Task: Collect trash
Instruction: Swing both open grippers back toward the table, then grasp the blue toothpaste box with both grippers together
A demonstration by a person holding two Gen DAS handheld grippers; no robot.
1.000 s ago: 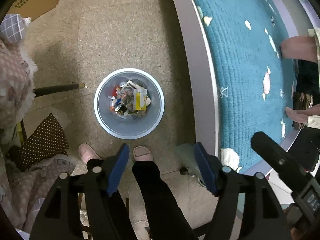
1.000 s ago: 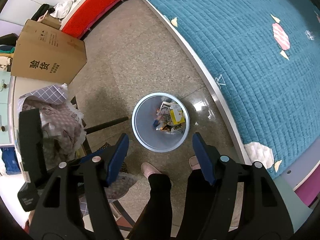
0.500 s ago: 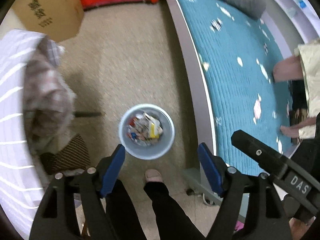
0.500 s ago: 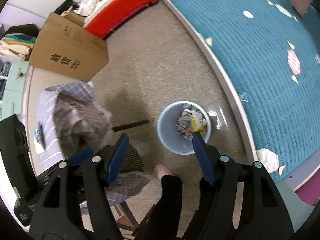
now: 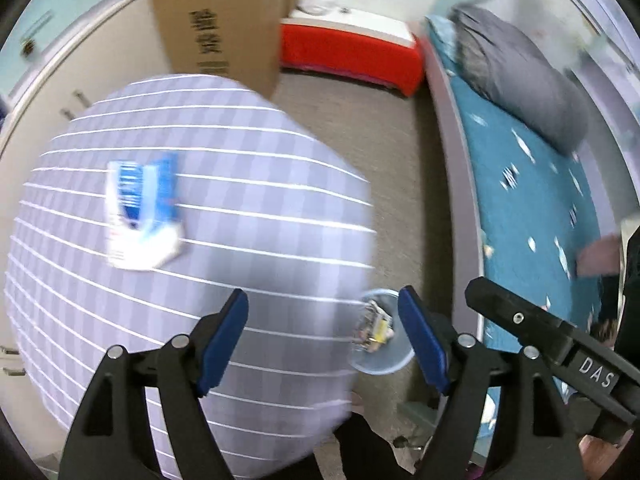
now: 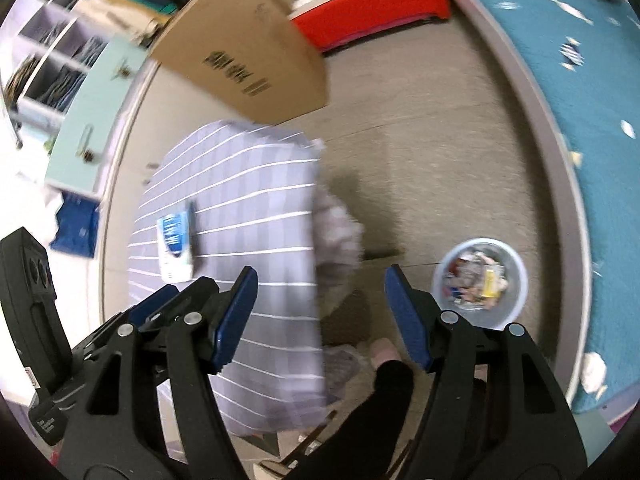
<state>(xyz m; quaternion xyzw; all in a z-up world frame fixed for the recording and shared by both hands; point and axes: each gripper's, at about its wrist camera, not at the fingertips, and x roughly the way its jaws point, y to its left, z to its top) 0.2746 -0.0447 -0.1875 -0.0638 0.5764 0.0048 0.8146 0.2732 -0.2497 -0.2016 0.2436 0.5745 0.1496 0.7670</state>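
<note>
Both the left gripper (image 5: 322, 334) and the right gripper (image 6: 320, 302) were seen released, nothing between the jaws; the left jaws had just been opening. A blue-and-white packet (image 5: 142, 216), blurred, lay beyond them near the far-left edge of the checked tablecloth (image 5: 240, 240). The trash bin (image 6: 480, 282), holding crumpled wrappers, was partly hidden on the floor (image 6: 420, 160).

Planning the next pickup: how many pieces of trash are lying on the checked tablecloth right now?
1: a blue and white packet lies on the checked tablecloth, toward its left side. The pictures are blurred, so anything small there could be missed. The rest of the trash sits in the bin on the floor.
</note>
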